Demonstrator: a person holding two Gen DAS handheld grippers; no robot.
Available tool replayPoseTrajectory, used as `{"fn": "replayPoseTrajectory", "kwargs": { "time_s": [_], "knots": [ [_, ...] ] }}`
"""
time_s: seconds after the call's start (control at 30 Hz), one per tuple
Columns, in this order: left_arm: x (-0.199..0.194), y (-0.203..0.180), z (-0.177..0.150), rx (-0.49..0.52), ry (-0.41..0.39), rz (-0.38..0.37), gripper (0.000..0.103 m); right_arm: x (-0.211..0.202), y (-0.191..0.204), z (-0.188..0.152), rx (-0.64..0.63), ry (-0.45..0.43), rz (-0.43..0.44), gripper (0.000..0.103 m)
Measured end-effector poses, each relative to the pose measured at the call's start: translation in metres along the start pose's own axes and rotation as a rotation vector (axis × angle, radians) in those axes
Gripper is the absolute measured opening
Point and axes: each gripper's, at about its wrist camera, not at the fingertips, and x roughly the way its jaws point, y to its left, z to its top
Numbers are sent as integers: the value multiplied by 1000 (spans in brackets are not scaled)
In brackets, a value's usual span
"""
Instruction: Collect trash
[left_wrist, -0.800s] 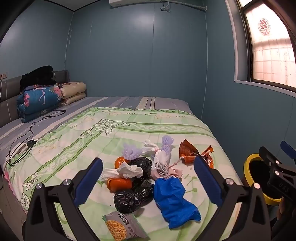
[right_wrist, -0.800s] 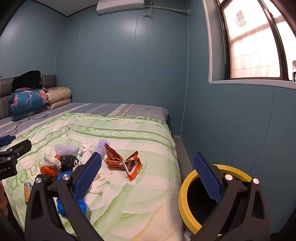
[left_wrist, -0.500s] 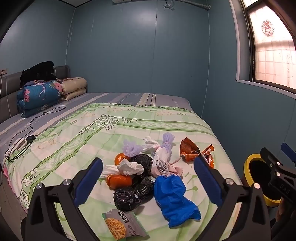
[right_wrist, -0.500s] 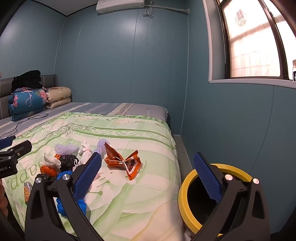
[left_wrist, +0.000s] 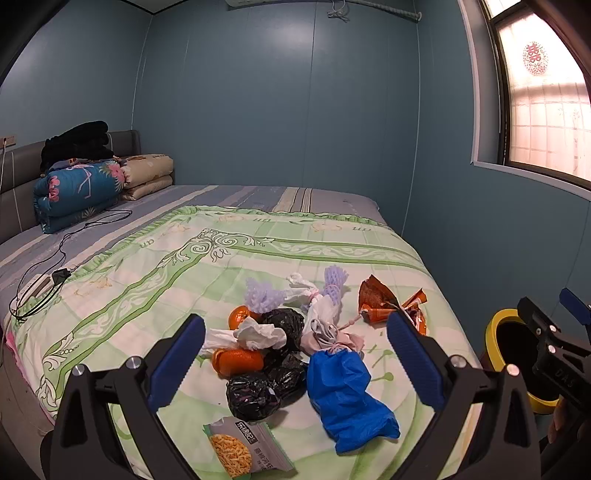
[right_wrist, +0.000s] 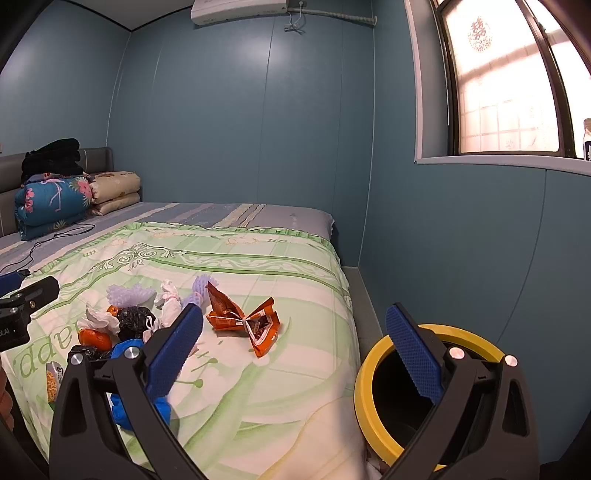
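Observation:
A heap of trash lies on the green quilt (left_wrist: 155, 266): a blue plastic bag (left_wrist: 347, 395), black bags (left_wrist: 255, 393), orange peel (left_wrist: 238, 360), white tissue (left_wrist: 258, 334), purple foam nets (left_wrist: 262, 297), an orange wrapper (left_wrist: 380, 302) and a snack packet (left_wrist: 243, 448). My left gripper (left_wrist: 295, 363) hovers open just before the heap, nothing between its fingers. My right gripper (right_wrist: 295, 356) stands open beside the bed, apart from the orange wrapper (right_wrist: 243, 319). A yellow-rimmed bin (right_wrist: 376, 387) stands on the floor at the bed's right.
Folded bedding (left_wrist: 81, 188) and dark clothes (left_wrist: 75, 144) are stacked at the headboard. A black cable with a charger (left_wrist: 59, 275) trails over the left side of the bed. A blue wall with a window (right_wrist: 509, 92) runs close along the right.
The left wrist view has tipped down slightly, so the trash heap sits a little higher in it. The right wrist view is unchanged. Both grippers stay open.

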Motion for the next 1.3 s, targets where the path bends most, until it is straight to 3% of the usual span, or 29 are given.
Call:
{"fn": "replayPoseTrajectory", "kwargs": {
  "time_s": [1.3],
  "knots": [
    [4, 0, 0, -8, 23, -5, 95, 2, 1, -1, 5, 9, 0, 95]
  ]
}}
